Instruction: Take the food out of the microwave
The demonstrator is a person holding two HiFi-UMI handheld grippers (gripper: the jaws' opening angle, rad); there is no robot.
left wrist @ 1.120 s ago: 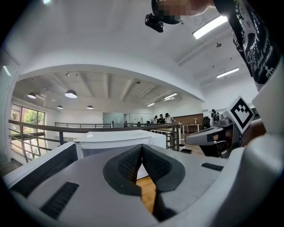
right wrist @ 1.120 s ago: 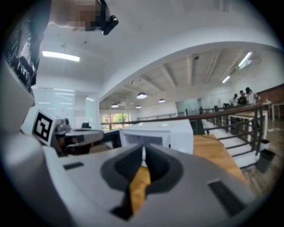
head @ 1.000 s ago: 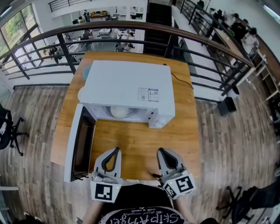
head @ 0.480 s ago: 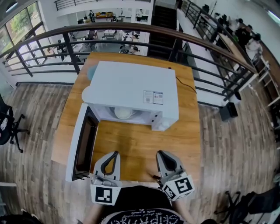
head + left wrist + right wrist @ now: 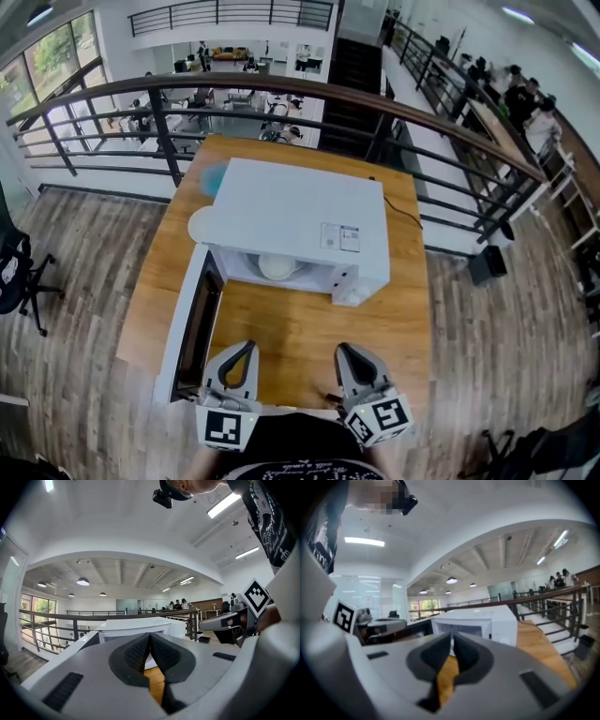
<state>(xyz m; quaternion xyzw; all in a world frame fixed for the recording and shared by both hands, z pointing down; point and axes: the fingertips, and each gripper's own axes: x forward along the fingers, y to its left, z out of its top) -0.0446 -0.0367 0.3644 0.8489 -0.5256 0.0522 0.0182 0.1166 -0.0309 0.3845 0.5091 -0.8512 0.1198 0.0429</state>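
A white microwave (image 5: 300, 217) stands on a wooden table (image 5: 300, 323), its door (image 5: 192, 323) swung open to the left. Inside the cavity sits a white bowl (image 5: 278, 267) of food. My left gripper (image 5: 240, 351) and right gripper (image 5: 349, 353) hover side by side over the table's near edge, well short of the microwave, both shut and empty. In the left gripper view the left gripper (image 5: 150, 637) points at the microwave (image 5: 136, 627), pads pressed together. The right gripper (image 5: 452, 639) does the same in the right gripper view, with the microwave (image 5: 476, 620) ahead.
A white plate (image 5: 202, 225) and a pale blue thing (image 5: 214, 176) lie on the table left of the microwave. A black cord (image 5: 403, 211) runs off its right side. A dark metal railing (image 5: 281, 103) curves behind the table. Wood floor surrounds it; an office chair (image 5: 14, 267) stands far left.
Both grippers have moved a little forward over the table, still shut. The head view has tilted, so the microwave and table sit lower in the picture.
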